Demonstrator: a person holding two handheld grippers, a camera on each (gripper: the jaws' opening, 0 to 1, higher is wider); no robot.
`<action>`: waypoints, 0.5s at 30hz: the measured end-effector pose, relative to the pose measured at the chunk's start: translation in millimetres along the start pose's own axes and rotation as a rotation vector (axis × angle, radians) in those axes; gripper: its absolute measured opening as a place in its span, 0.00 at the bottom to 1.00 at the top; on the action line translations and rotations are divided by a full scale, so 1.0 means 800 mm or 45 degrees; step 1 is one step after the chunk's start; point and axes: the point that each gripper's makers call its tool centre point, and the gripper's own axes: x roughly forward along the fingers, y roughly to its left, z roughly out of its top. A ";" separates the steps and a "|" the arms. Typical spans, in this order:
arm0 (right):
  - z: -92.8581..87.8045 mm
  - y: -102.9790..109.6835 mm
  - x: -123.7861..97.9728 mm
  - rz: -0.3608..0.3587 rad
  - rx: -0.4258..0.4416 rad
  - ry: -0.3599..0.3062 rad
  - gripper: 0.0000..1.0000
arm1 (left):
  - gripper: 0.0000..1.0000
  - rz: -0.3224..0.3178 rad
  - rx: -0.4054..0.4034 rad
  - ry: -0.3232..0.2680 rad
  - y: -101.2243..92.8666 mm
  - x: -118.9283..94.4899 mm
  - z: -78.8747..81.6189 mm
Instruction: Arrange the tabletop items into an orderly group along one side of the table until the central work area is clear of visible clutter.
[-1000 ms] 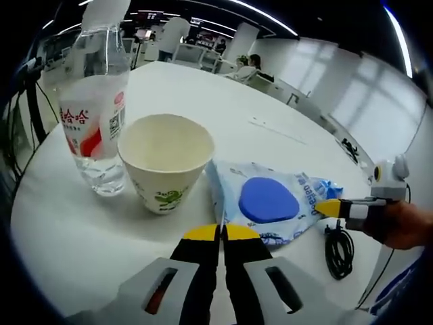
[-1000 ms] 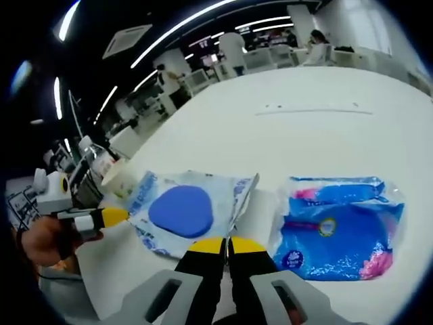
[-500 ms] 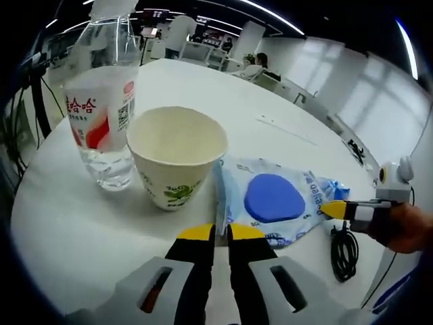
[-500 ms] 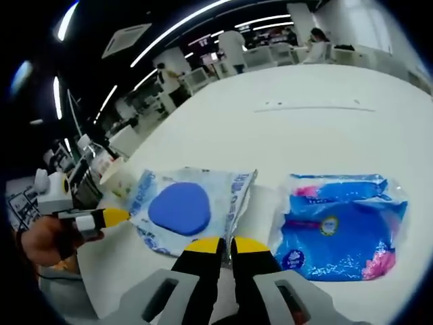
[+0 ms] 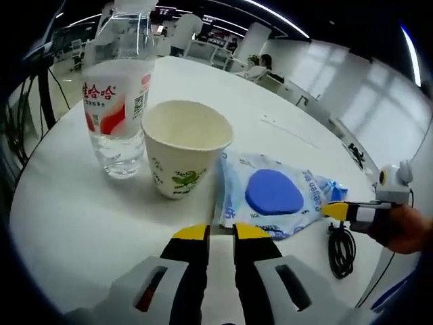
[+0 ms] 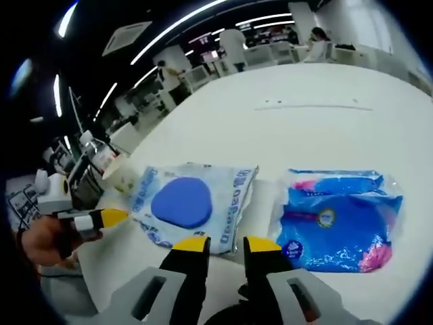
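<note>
Wipes pack [image 5: 270, 196]: pale blue soft pouch with a dark blue rounded flap in the middle, printed text along one edge, lying flat on the white table [image 5: 81, 223]. In the left gripper view it is seen just right of the paper cup [image 5: 186, 154], near edge just beyond the left gripper [image 5: 221, 233], whose yellow-tipped jaws are parted with a narrow gap, nothing held. Water bottle [image 5: 116, 101] stands left of the cup, red-and-white label, cap cut off at the top. Right gripper [image 6: 226, 245] jaws are spread apart over bare table, empty, just short of the pack's near edge [image 6: 193, 203]. A second pouch [image 6: 338, 220], brighter blue with pink, lies to the right of the first, apart from it; its print is too small to read. Black cable [image 5: 339, 249] is coiled at the table's right edge, partly hidden behind the other gripper's tip and the hand [image 5: 399, 229]. Cup and bottle in the right gripper view are too distorted at the left to make out clearly.
</note>
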 end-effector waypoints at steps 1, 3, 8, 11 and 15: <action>0.002 -0.001 0.000 -0.002 0.001 0.000 0.19 | 0.11 0.001 -0.003 -0.002 -0.003 -0.005 -0.003; -0.008 0.005 -0.013 -0.007 -0.007 -0.001 0.20 | 0.11 0.002 -0.003 -0.003 -0.003 -0.008 -0.006; -0.004 0.006 -0.020 -0.015 -0.004 -0.009 0.21 | 0.11 -0.003 0.002 -0.002 -0.008 -0.012 -0.017; -0.008 0.007 -0.027 -0.021 -0.010 -0.014 0.22 | 0.11 -0.013 0.010 -0.001 -0.018 -0.021 -0.025; -0.011 0.007 -0.040 -0.030 -0.007 -0.022 0.23 | 0.11 -0.030 0.028 0.004 -0.035 -0.027 -0.035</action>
